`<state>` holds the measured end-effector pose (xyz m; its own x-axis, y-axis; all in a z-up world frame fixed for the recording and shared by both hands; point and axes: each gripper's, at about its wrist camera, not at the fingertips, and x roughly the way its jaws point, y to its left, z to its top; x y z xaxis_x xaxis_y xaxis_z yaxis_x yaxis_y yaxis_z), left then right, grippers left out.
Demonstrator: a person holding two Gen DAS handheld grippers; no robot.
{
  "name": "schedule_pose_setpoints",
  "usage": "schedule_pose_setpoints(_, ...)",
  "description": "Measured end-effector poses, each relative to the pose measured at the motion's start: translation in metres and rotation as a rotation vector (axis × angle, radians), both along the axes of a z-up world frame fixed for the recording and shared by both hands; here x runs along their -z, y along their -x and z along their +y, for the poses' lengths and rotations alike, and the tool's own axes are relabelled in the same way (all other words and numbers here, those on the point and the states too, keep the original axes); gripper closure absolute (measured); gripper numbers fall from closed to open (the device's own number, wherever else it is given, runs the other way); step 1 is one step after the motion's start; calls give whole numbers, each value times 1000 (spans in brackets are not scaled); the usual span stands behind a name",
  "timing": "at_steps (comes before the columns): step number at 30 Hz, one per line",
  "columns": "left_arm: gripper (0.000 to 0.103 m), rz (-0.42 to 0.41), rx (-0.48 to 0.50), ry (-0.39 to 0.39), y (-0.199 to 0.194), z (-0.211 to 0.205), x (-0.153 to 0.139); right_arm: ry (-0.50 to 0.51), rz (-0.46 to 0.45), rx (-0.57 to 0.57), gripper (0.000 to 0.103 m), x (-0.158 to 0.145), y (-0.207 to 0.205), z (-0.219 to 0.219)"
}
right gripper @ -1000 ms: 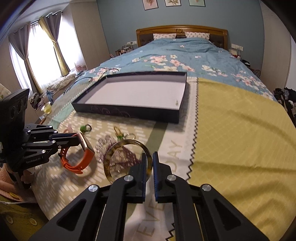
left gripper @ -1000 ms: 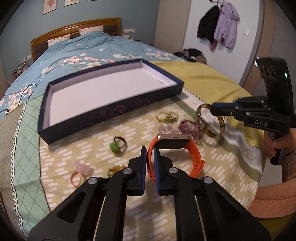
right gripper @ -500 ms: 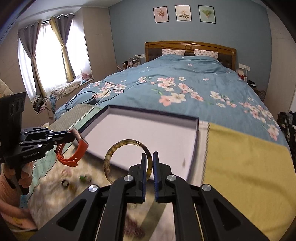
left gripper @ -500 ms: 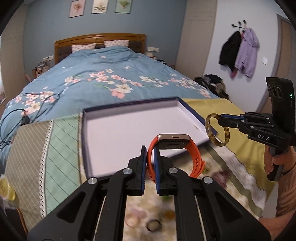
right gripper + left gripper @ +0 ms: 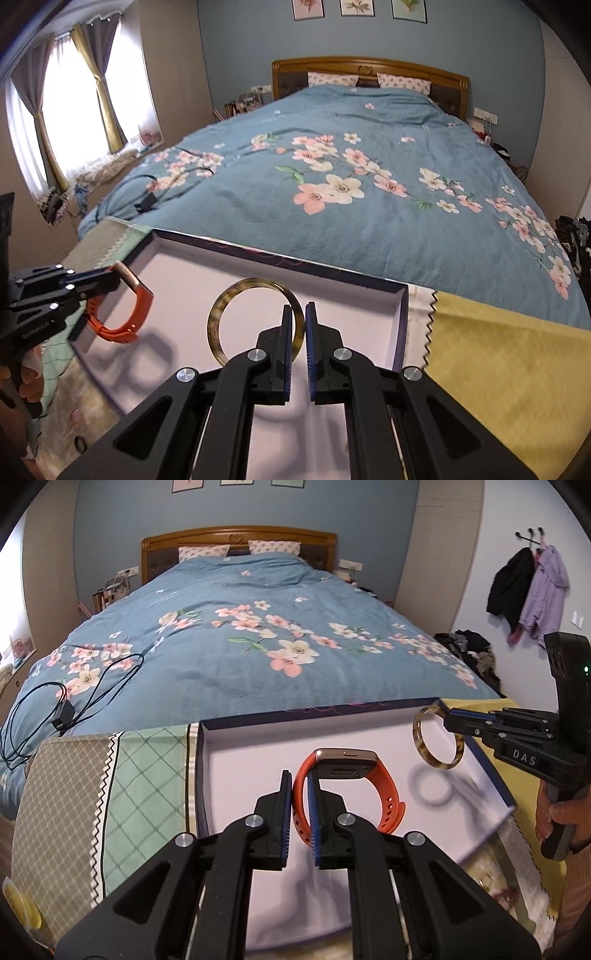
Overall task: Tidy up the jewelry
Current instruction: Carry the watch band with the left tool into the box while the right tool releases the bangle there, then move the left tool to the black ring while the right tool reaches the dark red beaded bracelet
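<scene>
Left wrist view: left gripper point(image 5: 299, 797) clamped on orange watch point(image 5: 347, 786), right gripper point(image 5: 295, 325) clamped on tortoiseshell bangle point(image 5: 255, 321), both above the white-lined tray point(image 5: 201, 771). Risk: released from height, either piece may bounce or roll over the low rim onto the bed.

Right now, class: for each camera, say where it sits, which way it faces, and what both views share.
Left wrist: rides the left gripper, facing the headboard over the box; it holds the orange watch; a hand shows at the right edge.
Right wrist: rides the right gripper, facing the same way; it holds the amber bangle.
Shared: box, watch, bangle, blue floral bed, and each other's gripper.
</scene>
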<state>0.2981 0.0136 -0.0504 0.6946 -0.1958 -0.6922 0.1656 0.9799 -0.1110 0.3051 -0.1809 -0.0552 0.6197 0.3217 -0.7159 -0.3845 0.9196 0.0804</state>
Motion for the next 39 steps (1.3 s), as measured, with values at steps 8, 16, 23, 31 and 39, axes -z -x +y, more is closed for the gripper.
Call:
schedule_pose_setpoints(8,94,58,-22,-6,-44,-2,18,66,76,12,98,20,-34,16)
schedule_pose_setpoints(16,94,116,-60,1,-76,-4,33,116,134,15,98,29,-53,26)
schedule_pose_setpoints(23,94,204,-80,32,-93,2,51,106,120,30,95,26,-53,27)
schedule_pose_setpoints(31,65,119,-100,24,-74,9,37,-26,-20,-36,67,-15,8,8)
schedule_pose_setpoints(39,43,-37,-98,-31,0,22,-5,-76,-81,-128,56,-27,97,-20)
